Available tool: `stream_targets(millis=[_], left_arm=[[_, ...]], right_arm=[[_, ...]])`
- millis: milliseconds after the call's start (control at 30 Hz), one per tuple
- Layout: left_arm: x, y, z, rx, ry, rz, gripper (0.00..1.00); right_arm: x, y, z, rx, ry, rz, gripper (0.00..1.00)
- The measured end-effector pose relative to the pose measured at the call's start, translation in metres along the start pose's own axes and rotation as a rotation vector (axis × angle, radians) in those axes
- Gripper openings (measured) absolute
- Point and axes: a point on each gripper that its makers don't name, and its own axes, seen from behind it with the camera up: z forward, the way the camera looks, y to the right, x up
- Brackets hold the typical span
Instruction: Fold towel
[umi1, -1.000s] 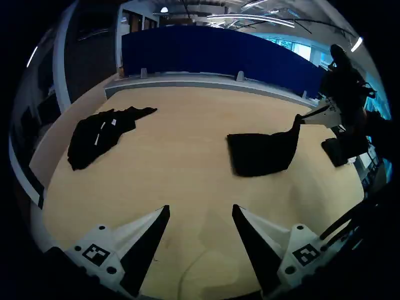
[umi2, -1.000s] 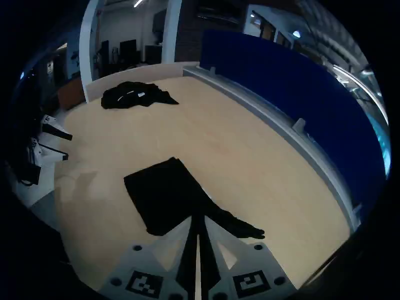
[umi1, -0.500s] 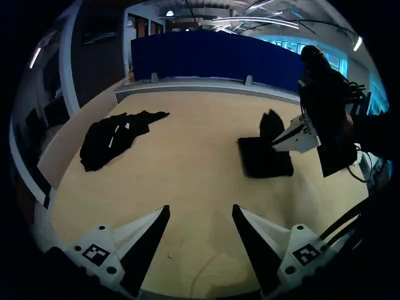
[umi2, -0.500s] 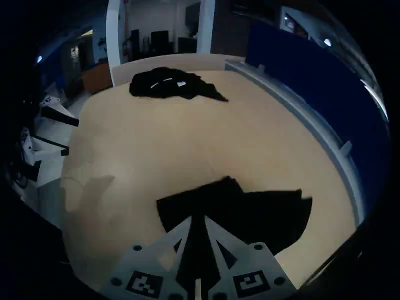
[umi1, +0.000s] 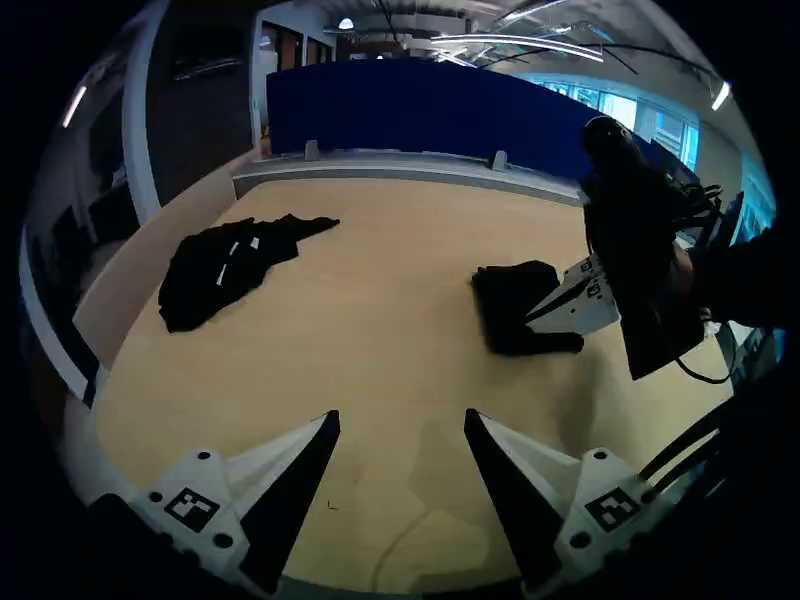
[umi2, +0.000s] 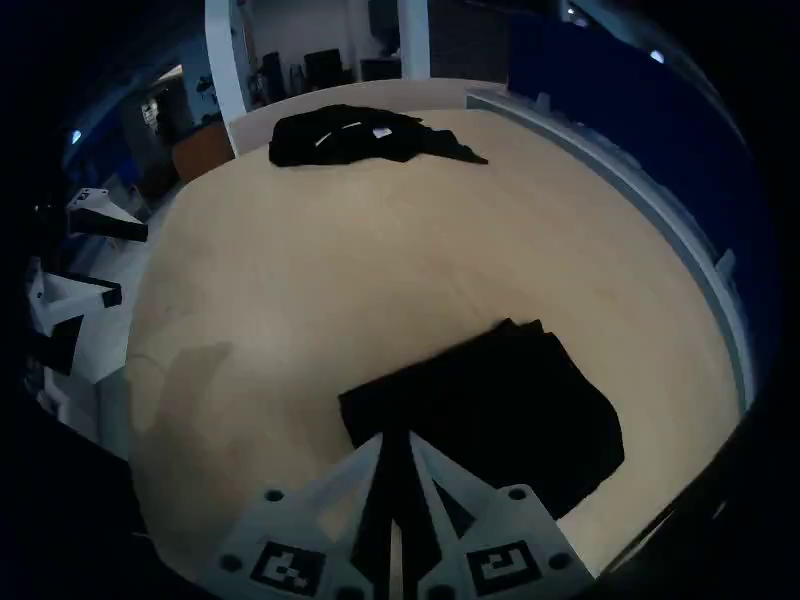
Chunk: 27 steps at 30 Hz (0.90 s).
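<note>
my right gripper fingers pinch the near edge of the towel lying just ahead, and my left gripper hangs open, empty, well apart.

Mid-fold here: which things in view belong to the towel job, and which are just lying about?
Job in hand:
- black towel, folded over on the table
- right gripper, shut on the towel's near edge
- left gripper, open, above bare table

Lying about:
- crumpled black cloth, far across the table
- blue partition behind the table
</note>
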Motion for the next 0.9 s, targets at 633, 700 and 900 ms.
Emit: stream_targets(millis=[633, 700, 900], left_arm=[[0.001, 0.001, -0.002, 0.002, -0.001, 0.012, 0.93], [0.001, 0.002, -0.002, 0.001, 0.0, 0.015, 0.93], [0.002, 0.004, -0.001, -0.004, 0.0, 0.019, 0.93]], right_arm=[[-0.038, 0.017, -0.045, -0.091, 0.008, 0.064, 0.7], [-0.047, 0.018, -0.05, -0.098, 0.002, 0.077, 0.7], [-0.071, 0.02, -0.062, -0.121, -0.014, 0.113, 0.7]])
